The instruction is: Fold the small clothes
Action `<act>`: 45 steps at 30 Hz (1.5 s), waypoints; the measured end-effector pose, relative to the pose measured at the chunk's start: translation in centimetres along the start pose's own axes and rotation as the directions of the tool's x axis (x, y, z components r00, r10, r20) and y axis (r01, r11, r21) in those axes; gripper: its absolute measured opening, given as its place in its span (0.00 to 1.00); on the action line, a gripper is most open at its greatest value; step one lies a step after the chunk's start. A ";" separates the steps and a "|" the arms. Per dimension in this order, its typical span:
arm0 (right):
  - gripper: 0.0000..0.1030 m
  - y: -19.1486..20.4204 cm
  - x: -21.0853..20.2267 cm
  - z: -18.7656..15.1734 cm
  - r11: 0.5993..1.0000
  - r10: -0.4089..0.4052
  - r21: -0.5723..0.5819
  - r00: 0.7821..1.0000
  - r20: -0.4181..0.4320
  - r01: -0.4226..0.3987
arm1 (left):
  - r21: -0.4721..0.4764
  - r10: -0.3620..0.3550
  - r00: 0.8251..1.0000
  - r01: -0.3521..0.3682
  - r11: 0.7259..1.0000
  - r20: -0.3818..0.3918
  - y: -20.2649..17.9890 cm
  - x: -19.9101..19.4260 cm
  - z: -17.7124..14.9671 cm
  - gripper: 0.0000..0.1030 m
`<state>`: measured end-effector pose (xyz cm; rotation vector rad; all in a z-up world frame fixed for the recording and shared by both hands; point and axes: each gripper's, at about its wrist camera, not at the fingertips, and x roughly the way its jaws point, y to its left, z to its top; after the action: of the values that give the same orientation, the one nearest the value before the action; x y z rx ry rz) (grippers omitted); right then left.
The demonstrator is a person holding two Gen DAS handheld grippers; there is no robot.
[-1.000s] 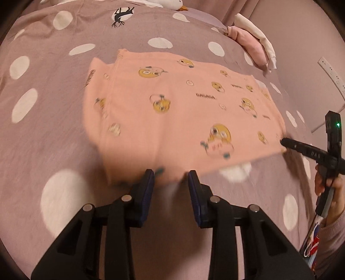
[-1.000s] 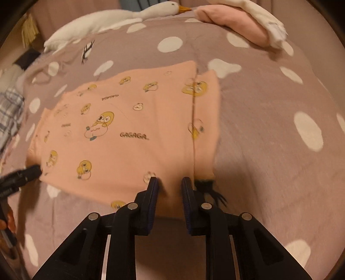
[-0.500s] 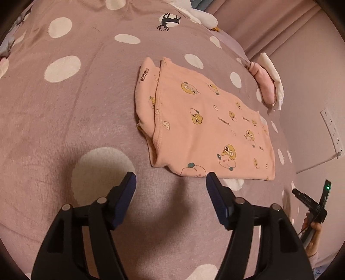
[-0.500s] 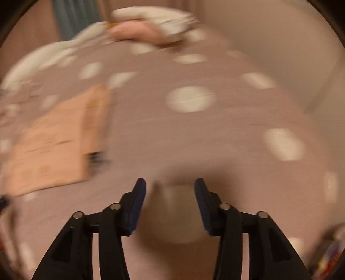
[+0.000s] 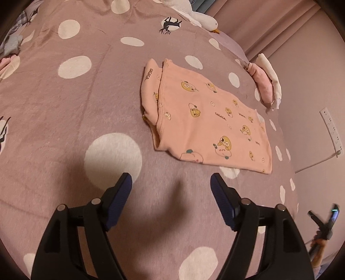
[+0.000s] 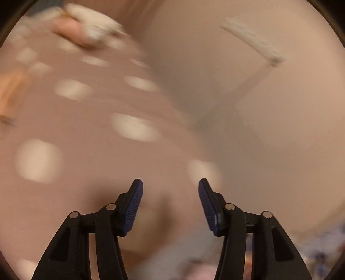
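- I am holding the left gripper (image 5: 170, 183) above the polka-dot bedspread (image 5: 64, 120), its jaws standing wide apart and gripping nothing.
- The folded peach garment (image 5: 207, 120) with yellow cartoon prints is lying flat on the bedspread, ahead of the left gripper and to its right, well apart from the fingertips.
- Its long axis is running from the far left toward the near right; a folded layer is showing along its left edge, with "GAGAGA" printed there.
- A pink and white bundle (image 5: 266, 84) is sitting by the bedspread's far right edge, past the garment.
- A white plush goose (image 5: 202, 18) is lying at the far end.
- My right gripper (image 6: 170, 185) is spread wide and empty; that view is blurring heavily, so I am only guessing it is facing the wall and the edge of the bedspread.
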<state>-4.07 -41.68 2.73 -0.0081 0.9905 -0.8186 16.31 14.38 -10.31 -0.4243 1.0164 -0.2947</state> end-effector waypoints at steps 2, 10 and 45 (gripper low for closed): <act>0.54 -4.0 -1.0 0.1 0.935 0.257 0.240 0.965 0.049 -0.261 | -0.009 -0.009 1.000 0.009 1.000 -0.004 -0.2 0.0 -0.2 0.73; 0.72 2.5 -3.0 4.7 0.796 0.586 0.090 0.799 0.137 -0.599 | -0.027 -0.067 0.998 0.067 0.997 -0.002 -1.7 0.5 0.2 0.73; 0.73 27.9 6.6 9.1 0.451 0.885 0.139 0.422 -0.196 -0.882 | -0.165 -0.160 0.987 0.158 0.973 0.004 1.0 6.1 7.0 0.79</act>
<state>21.51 -29.10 -6.88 0.6191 1.0340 0.2003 25.47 14.03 -12.19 -0.6573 1.0215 -0.3576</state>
